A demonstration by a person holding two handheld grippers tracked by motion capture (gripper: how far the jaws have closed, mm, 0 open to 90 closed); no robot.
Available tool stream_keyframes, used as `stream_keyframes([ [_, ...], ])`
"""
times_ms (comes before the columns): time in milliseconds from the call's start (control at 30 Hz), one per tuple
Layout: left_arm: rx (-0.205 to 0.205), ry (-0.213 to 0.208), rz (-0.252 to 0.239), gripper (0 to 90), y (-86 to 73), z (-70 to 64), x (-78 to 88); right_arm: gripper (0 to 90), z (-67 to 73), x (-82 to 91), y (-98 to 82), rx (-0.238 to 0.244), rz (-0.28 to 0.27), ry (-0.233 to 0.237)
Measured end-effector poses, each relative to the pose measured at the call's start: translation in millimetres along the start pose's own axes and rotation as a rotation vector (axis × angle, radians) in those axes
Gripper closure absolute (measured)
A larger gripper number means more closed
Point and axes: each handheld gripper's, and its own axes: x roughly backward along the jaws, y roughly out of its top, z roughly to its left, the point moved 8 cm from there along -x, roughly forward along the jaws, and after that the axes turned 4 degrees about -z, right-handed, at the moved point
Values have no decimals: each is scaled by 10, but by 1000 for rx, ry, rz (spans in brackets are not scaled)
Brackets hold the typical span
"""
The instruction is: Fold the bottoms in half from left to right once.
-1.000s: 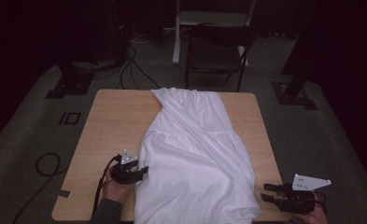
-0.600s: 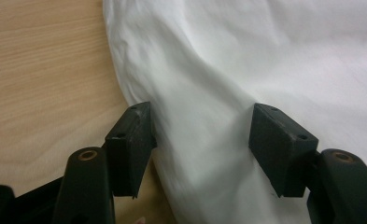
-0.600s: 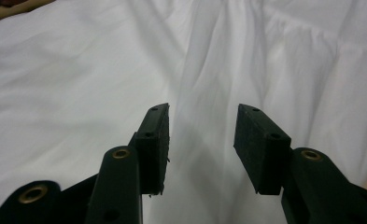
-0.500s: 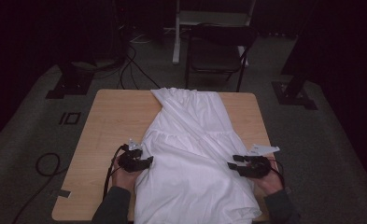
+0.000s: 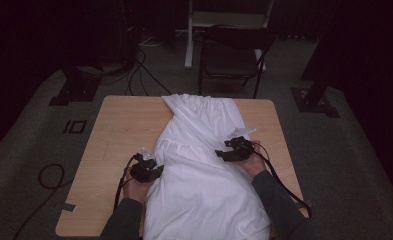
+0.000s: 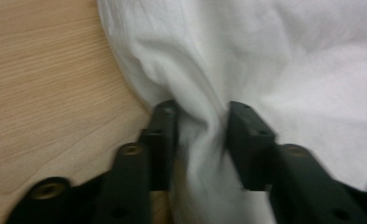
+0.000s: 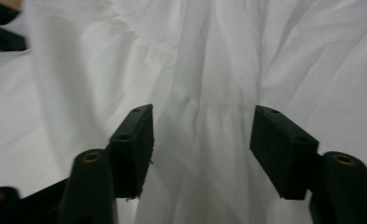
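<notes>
White garment spread lengthwise on the wooden desk, hem end toward the person, narrow end toward the far edge near a chair. Left tool at the garment's left edge — jaws just closing, a bunched fold of cloth between them and touching both pads, so apparently pinched. Right tool over the garment's right side — jaws just opening, spread wide above the cloth with nothing gripped.

Risks, as judged: thin pinch at left likely to slip under pull; right jaws closing on one loose layer, or on none, giving an uneven lift; pulling from one side only dragging the whole garment toward the desk edge.
</notes>
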Motion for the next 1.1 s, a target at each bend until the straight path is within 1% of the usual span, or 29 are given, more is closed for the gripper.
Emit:
stream_keyframes([
  [33,3,-3,-4,739,3,-15,-5,355,1,-83,23,5,20,-6],
  [67,-2,-9,-4,795,0,-29,-4,351,12,-183,41,25,41,-22],
  [100,-2,-7,-5,808,-2,-35,-4,352,33,-229,47,34,54,-21],
  [133,-2,-4,-7,815,-5,-41,-2,361,46,-268,53,52,63,-32],
  [167,-4,-4,-8,820,-9,-46,1,391,57,-305,52,67,77,-37],
  [200,-4,-4,-8,822,-9,-46,1,391,57,-305,52,67,77,-37],
  [233,-7,-4,-8,822,-14,-50,7,469,68,-335,48,78,94,-38],
  [267,-8,-3,-8,823,-19,-54,11,581,67,-356,43,101,111,-46],
  [300,-14,-1,-8,823,-38,-59,30,767,18,-367,31,104,142,-58],
  [333,-14,-1,-8,823,-38,-59,30,767,18,-367,31,104,142,-58],
  [367,-12,-1,-13,824,-48,-65,39,852,-38,-324,66,81,126,-62],
  [400,-19,2,-12,824,-61,-66,54,859,-66,-276,104,56,104,-59],
  [433,-20,3,-13,824,-76,-70,68,859,-66,-276,104,56,104,-59],
  [467,-23,5,-13,824,-90,-70,83,864,-145,-150,187,4,49,-54],
  [500,-23,2,-13,824,-104,-74,97,864,-200,-83,221,-18,28,-51],
  [533,-22,3,-15,824,-116,-80,112,864,-200,-83,221,-18,28,-51],
  [567,-31,6,-10,825,-132,-80,130,863,-318,45,261,-71,-7,-37],
  [633,-36,2,-14,826,-158,-98,157,862,-447,141,252,-113,-31,-27],
  [667,-39,2,-13,826,-166,-104,166,862,-447,141,252,-113,-31,-27],
  [700,-42,5,-14,827,-174,-113,177,861,-517,175,220,-156,-46,-1],
  [733,-48,5,-14,828,-183,-122,183,870,-558,184,192,-182,-55,13],
  [767,-54,9,-11,829,-189,-122,189,869,-599,186,169,-186,-54,-12],
  [800,-56,21,-12,829,-194,-116,196,869,-599,186,169,-186,-54,-12],
  [833,-53,21,-9,829,-205,-103,209,875,-732,205,97,-246,-65,-15],
  [900,-42,20,-14,829,-226,-73,230,877,-862,216,10,-260,-44,-69],
  [967,-42,18,-16,829,-230,-68,233,876,-959,230,-78,-283,-35,-79],
  [1033,-42,21,-17,829,-235,-64,238,875,-993,245,-111,-287,-36,-83],
  [1067,-45,21,-18,830,-235,-64,239,868,-1041,273,-156,-304,-64,-67],
  [1100,-48,22,-17,830,-236,-63,240,861,-1059,273,-187,-301,-61,-72],
])
